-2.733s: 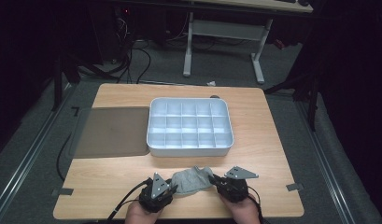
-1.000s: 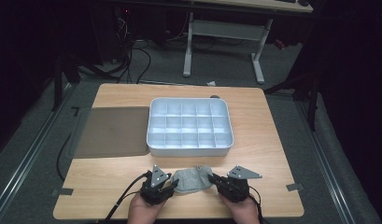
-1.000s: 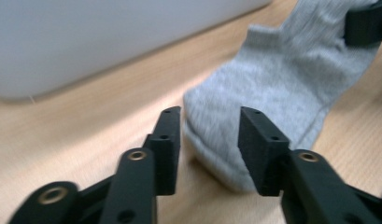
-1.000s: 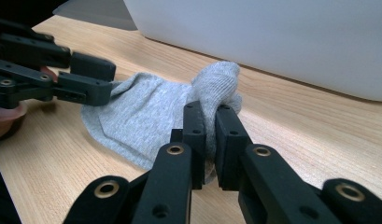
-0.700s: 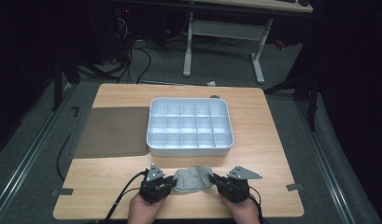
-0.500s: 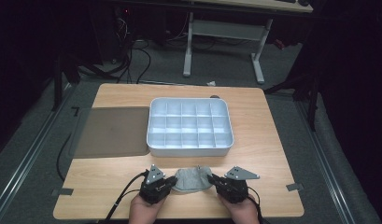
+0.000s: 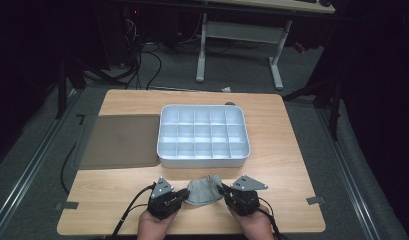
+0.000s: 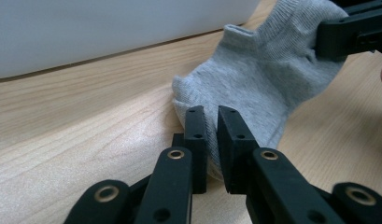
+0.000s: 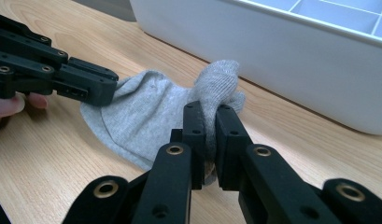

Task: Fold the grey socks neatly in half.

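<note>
A small grey sock (image 7: 202,192) lies near the table's front edge, stretched between both grippers. My left gripper (image 7: 184,193) pinches its left edge; in the left gripper view the jaws (image 8: 212,116) have just been closing and have a fold of sock (image 8: 254,79) between them. My right gripper (image 7: 222,190) is shut on the sock's cuff end, bunched up between its jaws (image 9: 210,112) and lifted slightly off the wood. The left gripper (image 9: 62,79) grips the far side of the sock (image 9: 142,112), and the right gripper (image 8: 352,32) shows at the top right of the left gripper view.
A white compartment tray (image 7: 204,162) stands just behind the sock, its wall (image 9: 296,60) close to the right jaws. A dark mat (image 7: 119,140) lies to the tray's left. Bare wood lies on either side of the hands.
The left gripper's jaws have closed onto the sock's left edge. The right gripper has drawn its end of the sock slightly up and aside.
</note>
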The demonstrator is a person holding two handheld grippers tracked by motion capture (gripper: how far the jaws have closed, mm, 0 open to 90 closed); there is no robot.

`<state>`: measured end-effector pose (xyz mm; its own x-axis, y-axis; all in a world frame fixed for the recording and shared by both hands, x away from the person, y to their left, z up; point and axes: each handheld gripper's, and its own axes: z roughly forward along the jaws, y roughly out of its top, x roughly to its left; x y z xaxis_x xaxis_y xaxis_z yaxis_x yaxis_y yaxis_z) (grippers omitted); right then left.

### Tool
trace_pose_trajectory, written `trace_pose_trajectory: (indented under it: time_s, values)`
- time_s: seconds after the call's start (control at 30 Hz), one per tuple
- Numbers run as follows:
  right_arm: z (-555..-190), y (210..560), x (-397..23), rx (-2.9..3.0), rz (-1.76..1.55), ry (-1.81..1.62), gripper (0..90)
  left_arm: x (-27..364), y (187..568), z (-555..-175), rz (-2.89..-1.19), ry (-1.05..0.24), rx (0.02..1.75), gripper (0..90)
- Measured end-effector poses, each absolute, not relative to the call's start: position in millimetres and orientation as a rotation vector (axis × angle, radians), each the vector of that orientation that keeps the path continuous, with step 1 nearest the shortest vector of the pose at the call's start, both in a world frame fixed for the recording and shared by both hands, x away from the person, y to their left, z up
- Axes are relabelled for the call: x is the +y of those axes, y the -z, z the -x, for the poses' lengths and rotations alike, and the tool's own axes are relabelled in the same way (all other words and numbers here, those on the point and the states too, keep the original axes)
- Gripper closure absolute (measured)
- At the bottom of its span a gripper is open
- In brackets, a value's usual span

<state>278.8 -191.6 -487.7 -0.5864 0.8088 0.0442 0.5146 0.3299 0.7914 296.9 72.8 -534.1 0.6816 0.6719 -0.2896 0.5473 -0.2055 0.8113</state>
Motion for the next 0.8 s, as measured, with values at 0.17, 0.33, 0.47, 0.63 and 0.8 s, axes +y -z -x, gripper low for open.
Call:
trace_pose_trajectory:
  time_s: [0.17, 0.33, 0.47, 0.63, 0.8]
  values:
    - [-279, 485, -183, 2.261, -1.155, -1.122, 84.9, 73, 534, -297, -1.881, -0.146, 0.957, 81.0]
    - [-280, 485, -170, 2.294, -1.125, -1.107, 84.8, 73, 534, -298, -1.886, -0.139, 0.955, 80.6]
    - [-283, 489, -159, 2.322, -1.102, -1.097, 84.7, 73, 534, -298, -1.888, -0.133, 0.954, 80.1]
    - [-286, 495, -145, 2.353, -1.081, -1.081, 84.7, 73, 535, -298, -1.888, -0.129, 0.95, 79.5]
    - [-291, 503, -136, 2.38, -1.077, -1.066, 84.4, 74, 534, -298, -1.891, -0.125, 0.947, 79.4]
